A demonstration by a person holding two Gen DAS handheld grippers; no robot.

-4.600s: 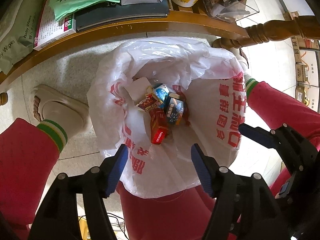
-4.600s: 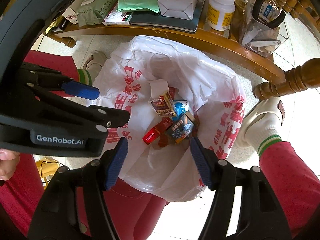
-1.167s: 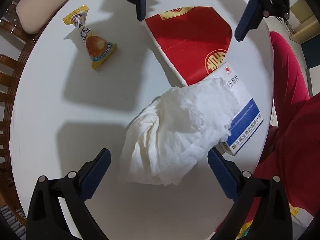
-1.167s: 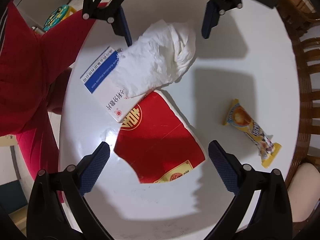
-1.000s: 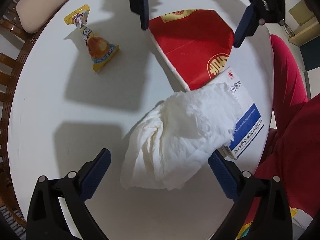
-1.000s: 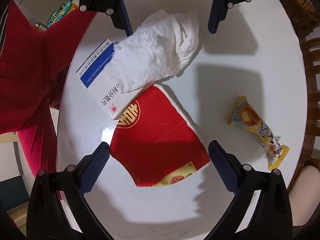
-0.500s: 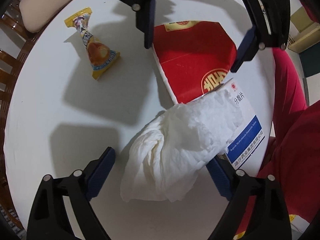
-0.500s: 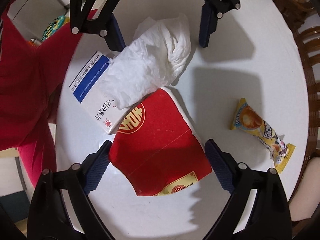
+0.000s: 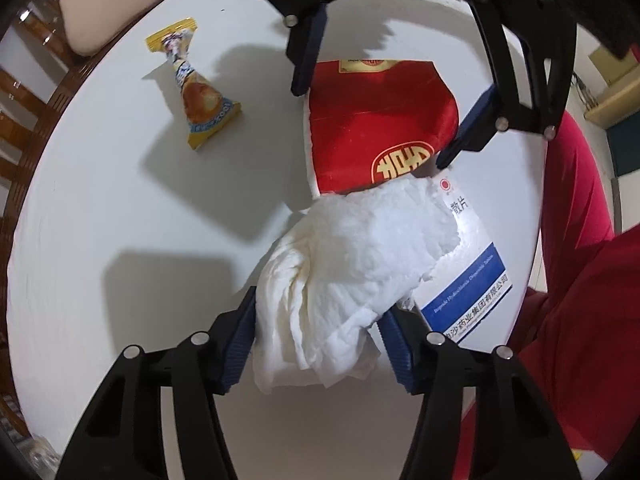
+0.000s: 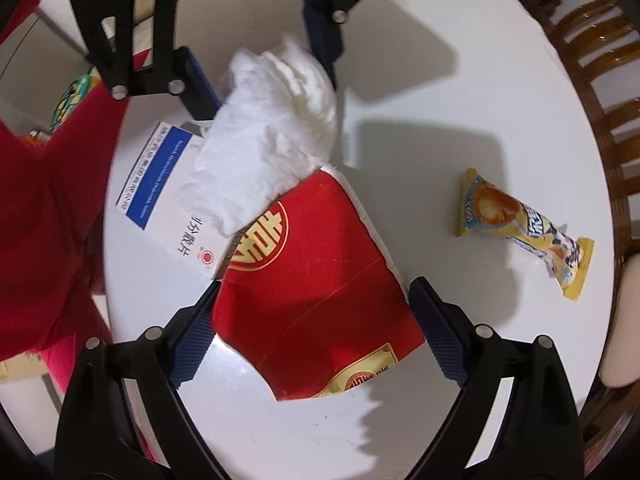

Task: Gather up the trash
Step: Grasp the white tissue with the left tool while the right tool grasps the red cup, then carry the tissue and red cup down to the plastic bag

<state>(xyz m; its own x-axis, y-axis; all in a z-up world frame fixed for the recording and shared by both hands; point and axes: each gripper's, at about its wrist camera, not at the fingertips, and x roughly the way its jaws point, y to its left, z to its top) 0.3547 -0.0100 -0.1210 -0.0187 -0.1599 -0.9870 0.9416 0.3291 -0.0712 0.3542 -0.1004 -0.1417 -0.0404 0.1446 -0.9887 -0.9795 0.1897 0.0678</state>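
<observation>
Table (image 9: pixel 120 208): round and white, carrying all the trash; wooden chair backs (image 10: pixel 592 40) show past its edge.
Red carton (image 10: pixel 312 280): flattened, with a gold emblem, lying flat on the table; in the right wrist view it sits between the right gripper's fingers, one corner touching the white box.
White box (image 9: pixel 476 276): blue band and printed text, flat at the table's edge beside the person's red clothing (image 9: pixel 580 280); partly covered by the tissue.
Crumpled tissue (image 9: pixel 352 264): white, bunched, lying over one end of the white box and against the red carton's edge.
Left gripper (image 9: pixel 316 344): fingers brought in on either side of the tissue's near end, the blue pads touching it; not fully pressed together.
Right gripper (image 10: pixel 312 344): fingers spread wide, low over the red carton, one at each side of it; whether they touch it I cannot tell.
Yellow snack wrapper (image 10: pixel 524 224): lies alone on the table, well apart from the other trash.
</observation>
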